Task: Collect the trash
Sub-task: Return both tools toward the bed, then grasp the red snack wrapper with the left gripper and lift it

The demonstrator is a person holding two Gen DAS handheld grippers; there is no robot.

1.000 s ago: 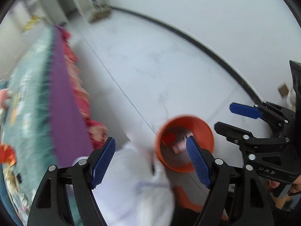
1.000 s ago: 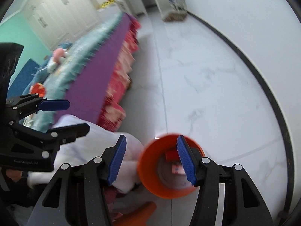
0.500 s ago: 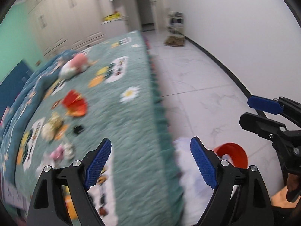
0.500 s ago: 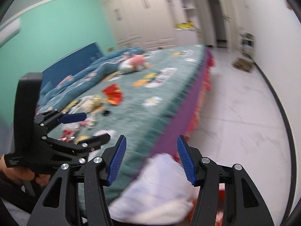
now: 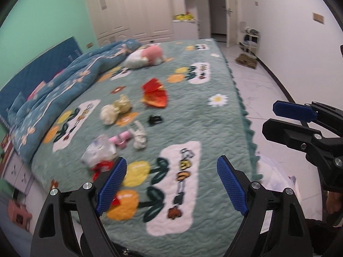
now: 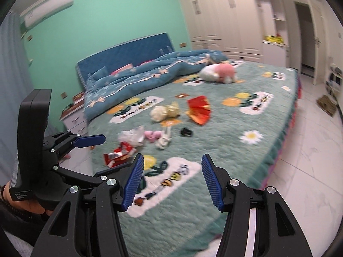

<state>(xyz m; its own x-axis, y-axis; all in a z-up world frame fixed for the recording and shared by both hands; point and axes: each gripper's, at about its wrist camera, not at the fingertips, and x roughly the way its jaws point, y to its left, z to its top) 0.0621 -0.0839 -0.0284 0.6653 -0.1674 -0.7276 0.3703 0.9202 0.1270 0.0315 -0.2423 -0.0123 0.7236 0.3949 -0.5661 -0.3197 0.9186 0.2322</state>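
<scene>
Trash lies scattered on the green bedspread [image 5: 205,128]: a red-orange wrapper [image 5: 155,94] [image 6: 199,110], crumpled paper balls [image 5: 115,110] [image 6: 164,111], a clear plastic bag [image 5: 97,151] [image 6: 131,137], a red-white snack wrapper [image 6: 118,155], a pink piece [image 5: 120,140], a white knotted scrap [image 5: 139,138] and a small black item [image 5: 155,120]. My left gripper [image 5: 171,185] is open and empty above the bed's near part. My right gripper [image 6: 172,182] is open and empty, to its right. Each gripper shows in the other's view.
A blue quilt [image 6: 145,77] and a pink-white plush toy [image 6: 218,72] lie at the bed's far end. A white plastic bag [image 5: 272,175] sits by the bed's right edge. White tiled floor [image 6: 310,145] runs along the right. A nightstand [image 6: 75,117] stands on the left.
Both grippers have swung up from the orange bin on the floor to face the bed. The bin has left both views. Both stay open and empty.
</scene>
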